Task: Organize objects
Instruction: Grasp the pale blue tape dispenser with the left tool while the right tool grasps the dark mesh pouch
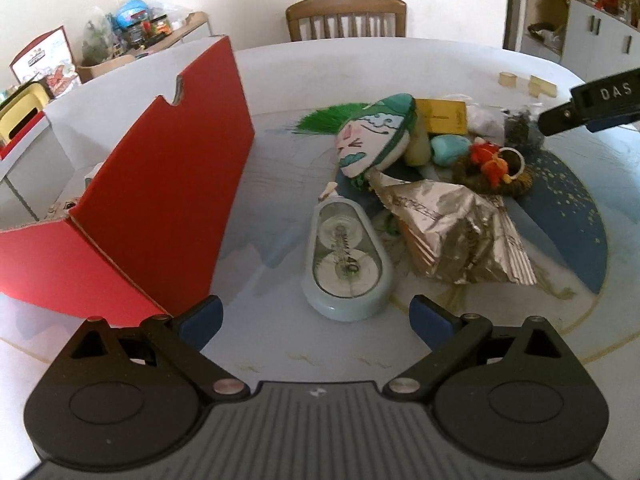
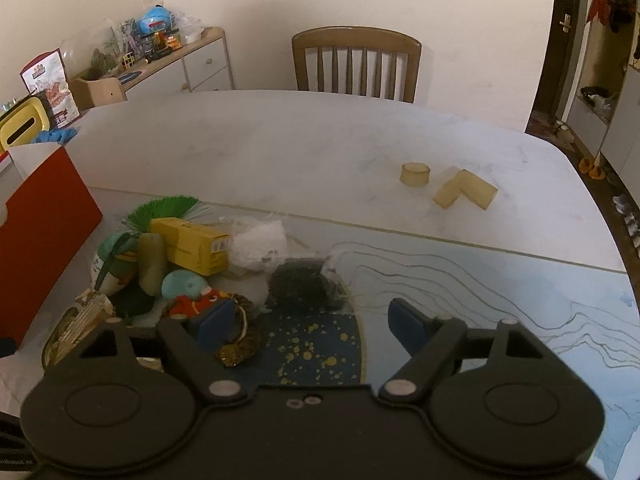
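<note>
A pile of small objects lies on the table mat. In the left wrist view I see a pale tape dispenser (image 1: pixel 346 258), a silver foil packet (image 1: pixel 456 236), a doll head with green hair (image 1: pixel 370 136), a yellow box (image 1: pixel 442 116) and a brown wreath with red trim (image 1: pixel 494 170). My left gripper (image 1: pixel 316 320) is open and empty, just in front of the tape dispenser. A red cardboard box (image 1: pixel 160 200) stands open to its left. My right gripper (image 2: pixel 310 324) is open and empty, beside the wreath (image 2: pixel 240 336) and a dark bag (image 2: pixel 304 286); its body (image 1: pixel 592 108) shows in the left wrist view.
Two tan wooden blocks (image 2: pixel 416 174) (image 2: pixel 464 190) lie on the far right of the white table (image 2: pixel 280 140). A wooden chair (image 2: pixel 356 64) stands behind the table. A sideboard with clutter (image 2: pixel 160 52) is at the back left. The red box also shows at the left (image 2: pixel 44 232).
</note>
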